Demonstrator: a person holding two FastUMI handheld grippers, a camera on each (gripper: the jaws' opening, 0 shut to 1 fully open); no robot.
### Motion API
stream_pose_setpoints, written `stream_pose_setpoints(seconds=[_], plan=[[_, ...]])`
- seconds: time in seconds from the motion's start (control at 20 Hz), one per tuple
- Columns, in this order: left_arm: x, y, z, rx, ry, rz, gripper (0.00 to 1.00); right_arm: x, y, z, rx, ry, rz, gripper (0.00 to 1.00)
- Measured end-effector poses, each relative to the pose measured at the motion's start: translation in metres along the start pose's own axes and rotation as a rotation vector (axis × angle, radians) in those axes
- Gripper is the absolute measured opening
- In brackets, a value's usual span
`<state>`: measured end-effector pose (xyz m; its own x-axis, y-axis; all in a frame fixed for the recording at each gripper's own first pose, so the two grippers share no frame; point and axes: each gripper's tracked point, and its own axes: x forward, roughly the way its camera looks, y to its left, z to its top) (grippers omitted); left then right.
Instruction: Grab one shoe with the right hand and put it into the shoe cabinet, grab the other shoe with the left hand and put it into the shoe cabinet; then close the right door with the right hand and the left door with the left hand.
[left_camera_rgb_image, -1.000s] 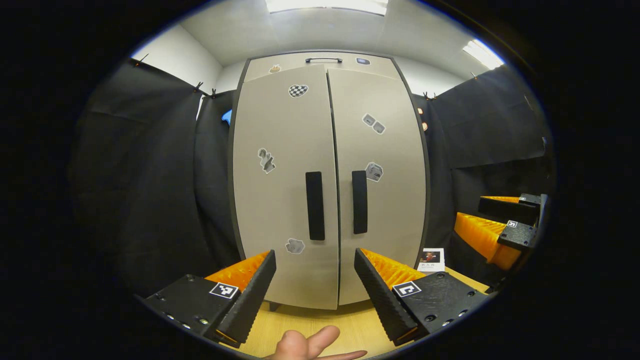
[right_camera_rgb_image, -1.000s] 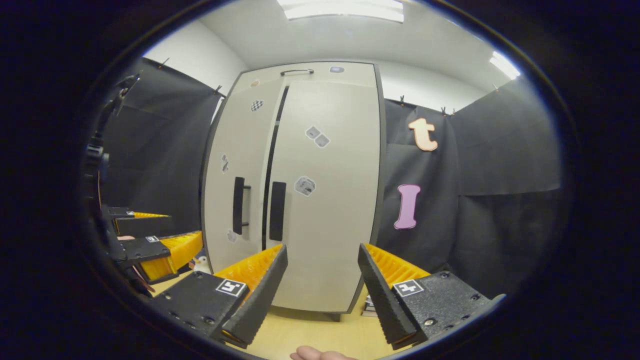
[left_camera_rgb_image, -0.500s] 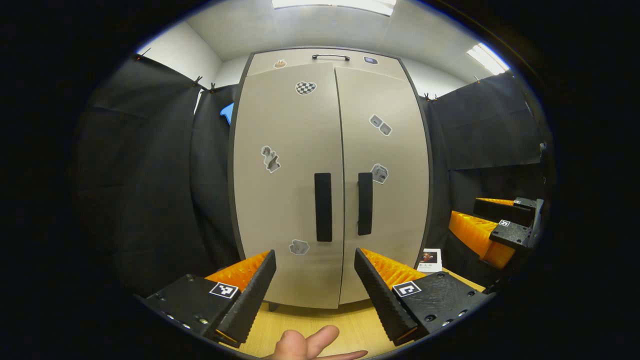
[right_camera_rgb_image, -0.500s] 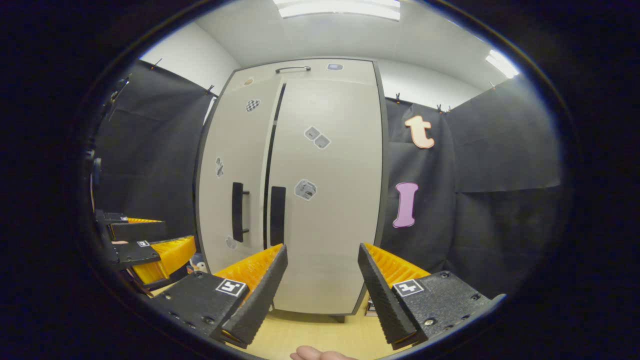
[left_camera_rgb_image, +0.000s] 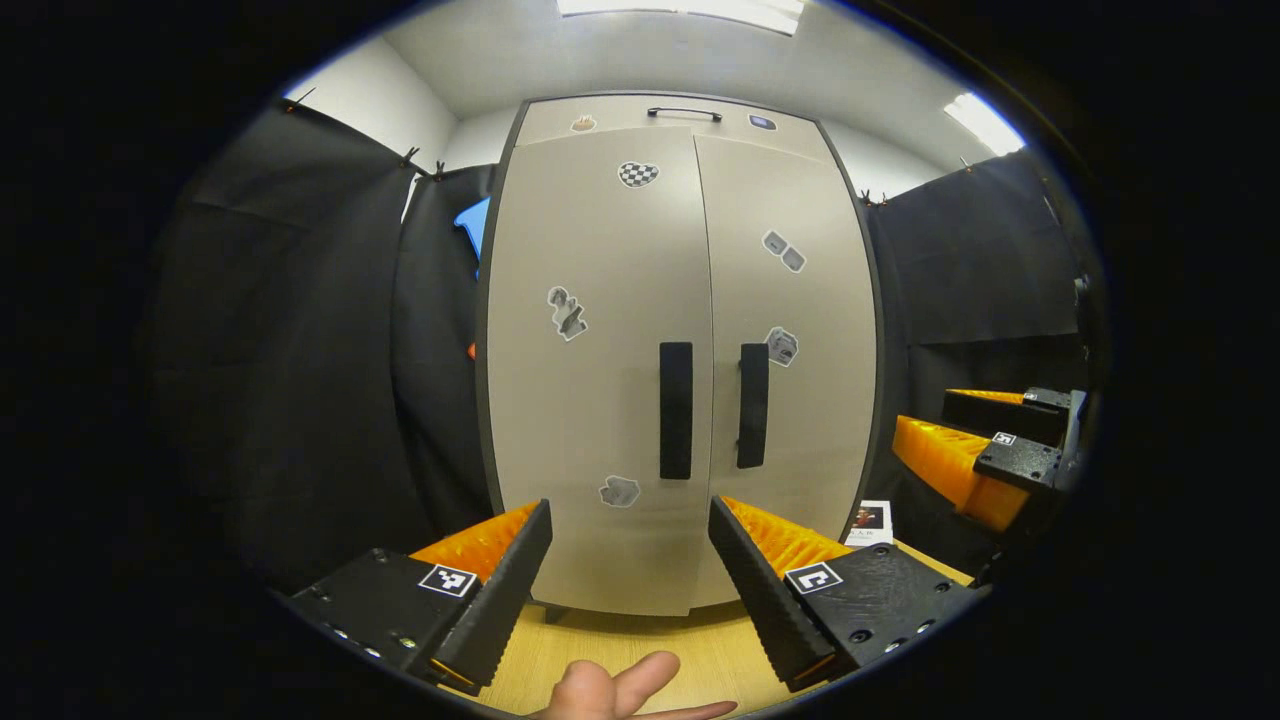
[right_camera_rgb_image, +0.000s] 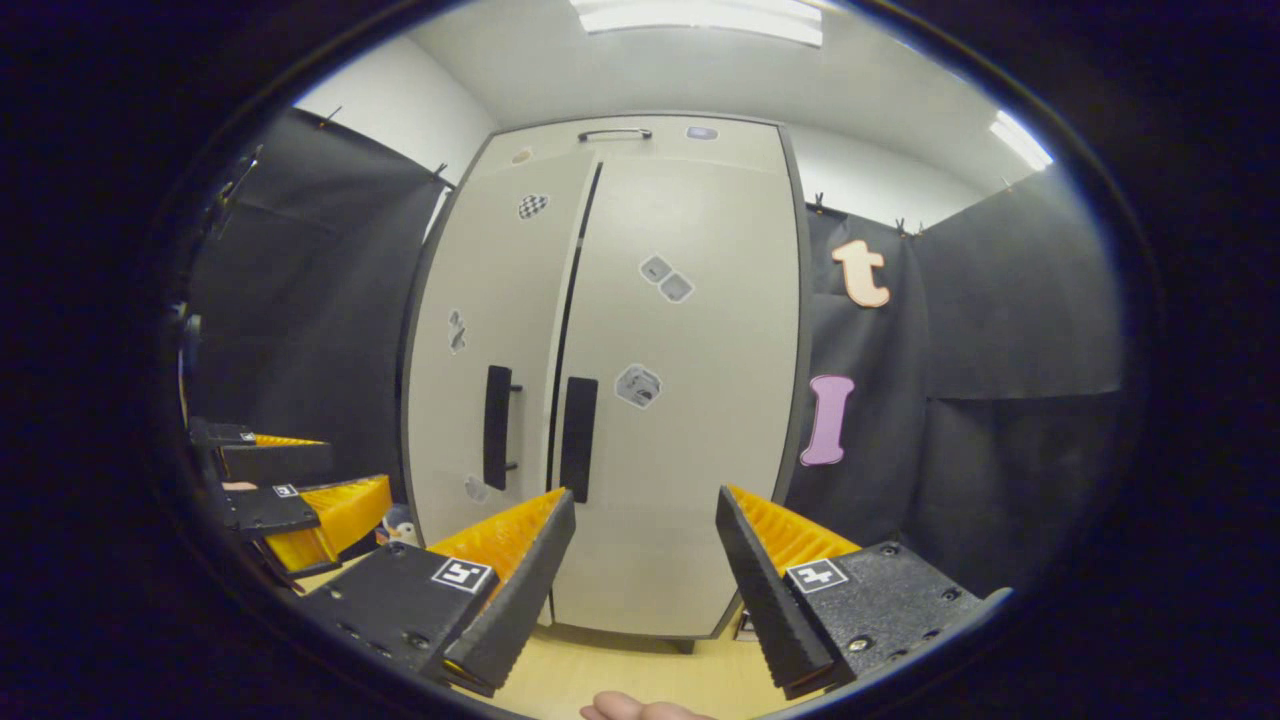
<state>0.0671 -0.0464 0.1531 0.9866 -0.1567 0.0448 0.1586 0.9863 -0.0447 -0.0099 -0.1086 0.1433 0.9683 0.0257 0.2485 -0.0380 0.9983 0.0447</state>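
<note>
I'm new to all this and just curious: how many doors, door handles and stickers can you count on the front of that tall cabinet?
Beige cabinet doors: 2
Black vertical door handles: 2
Small grey stickers on the doors: 5
Total: 9

From my remote seat I see black cloth draping the booth left and right of centre, clipped along its top edge. Above it, white wall meets a pale ceiling with a bright light panel at top centre. Light wooden floor fills the bottom centre.
</note>
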Motion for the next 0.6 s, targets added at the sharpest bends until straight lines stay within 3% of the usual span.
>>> stream_pose_setpoints(seconds=[0.6], plan=[[0.013, 0.003, -0.007, -0.035, 0.019, 0.008, 0.96, 0.01, -0.005, -0.013, 0.017, 0.033, -0.005, 0.92]])
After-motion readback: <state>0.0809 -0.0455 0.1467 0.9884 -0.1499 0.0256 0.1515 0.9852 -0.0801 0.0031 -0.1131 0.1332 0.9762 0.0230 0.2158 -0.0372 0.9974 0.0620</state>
